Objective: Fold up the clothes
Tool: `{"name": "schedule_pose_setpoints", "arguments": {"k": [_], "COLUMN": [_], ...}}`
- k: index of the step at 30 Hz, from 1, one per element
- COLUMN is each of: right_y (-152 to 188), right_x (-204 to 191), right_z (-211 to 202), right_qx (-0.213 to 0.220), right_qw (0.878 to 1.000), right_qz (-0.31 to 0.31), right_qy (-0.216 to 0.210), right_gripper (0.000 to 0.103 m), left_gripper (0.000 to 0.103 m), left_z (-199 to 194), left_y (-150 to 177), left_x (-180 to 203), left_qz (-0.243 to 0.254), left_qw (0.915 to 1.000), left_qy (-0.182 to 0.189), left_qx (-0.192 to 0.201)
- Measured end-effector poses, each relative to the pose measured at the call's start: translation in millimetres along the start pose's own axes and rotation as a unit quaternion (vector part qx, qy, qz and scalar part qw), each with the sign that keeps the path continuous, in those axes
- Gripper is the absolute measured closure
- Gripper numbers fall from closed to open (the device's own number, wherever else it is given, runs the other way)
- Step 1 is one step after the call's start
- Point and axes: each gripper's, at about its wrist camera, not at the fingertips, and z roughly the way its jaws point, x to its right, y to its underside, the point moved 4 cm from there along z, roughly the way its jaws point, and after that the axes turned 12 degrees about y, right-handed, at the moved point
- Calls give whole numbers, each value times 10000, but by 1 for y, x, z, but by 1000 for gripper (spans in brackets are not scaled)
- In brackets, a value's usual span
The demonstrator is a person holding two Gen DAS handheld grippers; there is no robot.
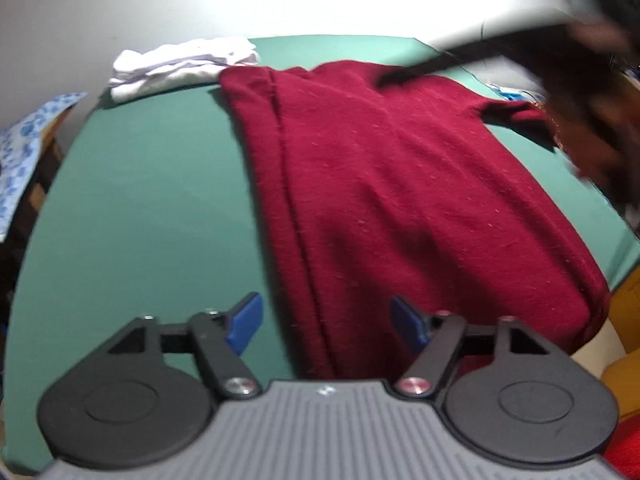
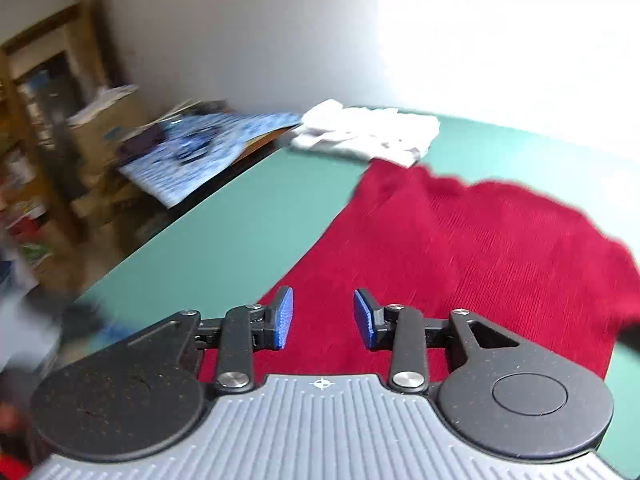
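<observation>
A dark red knitted garment (image 1: 384,184) lies spread on the green table (image 1: 140,208), with a long fold running down its left side. My left gripper (image 1: 328,322) hovers over its near hem, jaws open, the fabric's left edge below the gap and no pad pressing on it. In the right wrist view the same red garment (image 2: 472,256) fills the right half. My right gripper (image 2: 324,318) stands open above its near edge with nothing pinched between the blue pads (image 2: 283,316). A dark blurred shape (image 1: 580,92), probably the other hand and gripper, crosses the top right of the left wrist view.
Folded white clothes (image 1: 180,68) sit at the table's far corner, touching the red garment's far end (image 2: 368,132). A blue patterned cloth (image 2: 200,152) lies on furniture beyond the table's left edge. Shelves and boxes (image 2: 44,120) stand further left. Bare green table lies left of the garment.
</observation>
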Motion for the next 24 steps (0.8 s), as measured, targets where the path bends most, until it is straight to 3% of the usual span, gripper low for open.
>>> {"name": "schedule_pose_setpoints", "arguments": {"k": [1,3,8,10,14,17,20,22,24], "right_y": [-4,-10,-20,-17,-14,-19,-33,-39,-38], "right_x": [-2,-6,-8,-5,2,6,6,0,-11], "right_z": [14,44,118,137,134,125,114,111,117], "right_qx": [37,31,-422,-565,-626,-490,-99,71,32], "right_qw": [9997,9984,9967,9952,9922,9918,9925,9936,9957], "right_qz": [-170,-408,-223,-76,248,621,1013,1057,776], "right_qy": [168,398,651,800,1049,1001,674,393,503], "right_gripper": [67,67,68,73,97,98,101,102,101], "left_gripper": [54,61,61,63,76,84,89,89,89], "left_z": [3,9,13,14,16,14,11,8,8], "left_y": [0,2,3,3,2,1,-1,-1,-1], "left_x": [2,3,4,3,1,-3,-7,-8,-9], "left_qz": [-5,-4,210,296,474,507,512,512,579], "left_qw": [10000,9998,9991,9984,9965,9951,9937,9929,9921], "left_qy": [48,135,341,437,650,818,974,1047,1066], "left_qx": [-41,-125,-172,-190,-208,-211,-228,-255,-309]}}
